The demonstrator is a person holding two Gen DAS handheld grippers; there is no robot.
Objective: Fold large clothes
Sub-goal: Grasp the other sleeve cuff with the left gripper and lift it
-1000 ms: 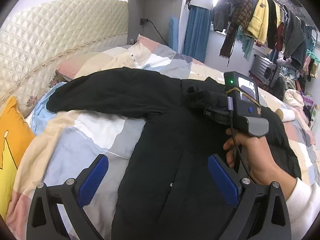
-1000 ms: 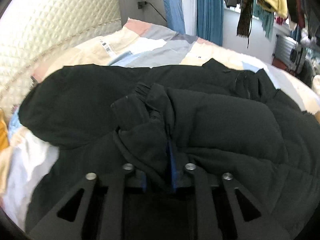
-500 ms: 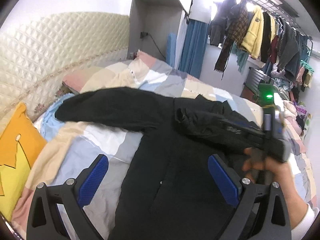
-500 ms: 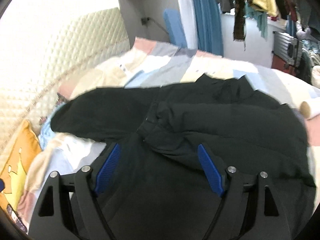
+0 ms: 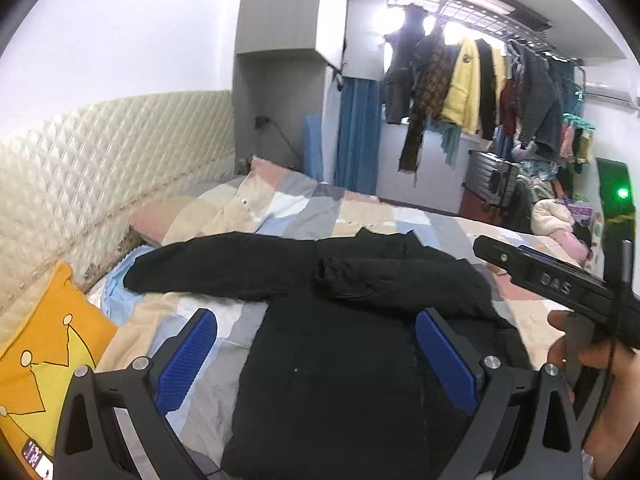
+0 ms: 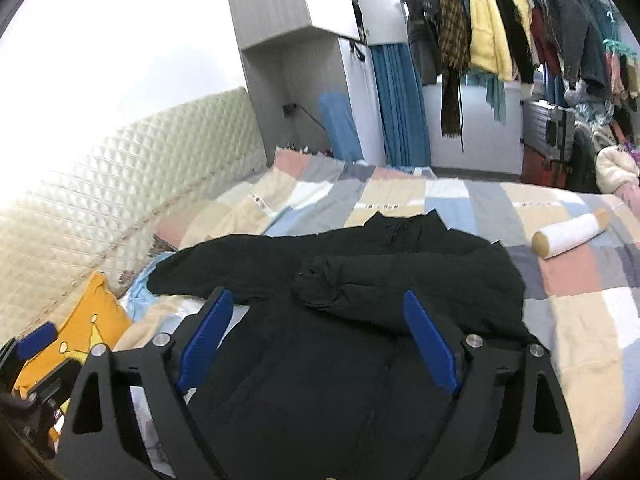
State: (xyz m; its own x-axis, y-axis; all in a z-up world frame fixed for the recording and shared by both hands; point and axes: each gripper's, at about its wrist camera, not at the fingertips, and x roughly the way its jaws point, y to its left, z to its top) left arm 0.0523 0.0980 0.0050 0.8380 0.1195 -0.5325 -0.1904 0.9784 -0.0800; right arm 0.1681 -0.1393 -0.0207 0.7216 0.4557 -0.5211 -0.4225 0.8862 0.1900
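A large black jacket [image 5: 340, 364] lies front up on the patchwork bed; it also shows in the right wrist view [image 6: 340, 364]. Its right sleeve [image 6: 384, 280] is folded across the chest, with the cuff near the middle. Its left sleeve [image 5: 208, 268] lies stretched out to the left. My left gripper [image 5: 316, 356] is open and empty above the jacket's lower body. My right gripper [image 6: 316, 332] is open and empty above the jacket, a little short of the folded sleeve. The right gripper's body and the hand holding it [image 5: 576, 308] show at the right of the left wrist view.
A yellow pillow [image 5: 44, 352] lies at the bed's left edge by the quilted headboard [image 5: 100, 184]. A white roll [image 6: 572, 232] lies on the bed to the right of the jacket. A rack of hanging clothes [image 6: 500, 32] and a suitcase [image 6: 548, 136] stand beyond the bed.
My right gripper has let go of the right sleeve, opened, and pulled back and up. The sleeve now rests across the chest. My left gripper has also risen.
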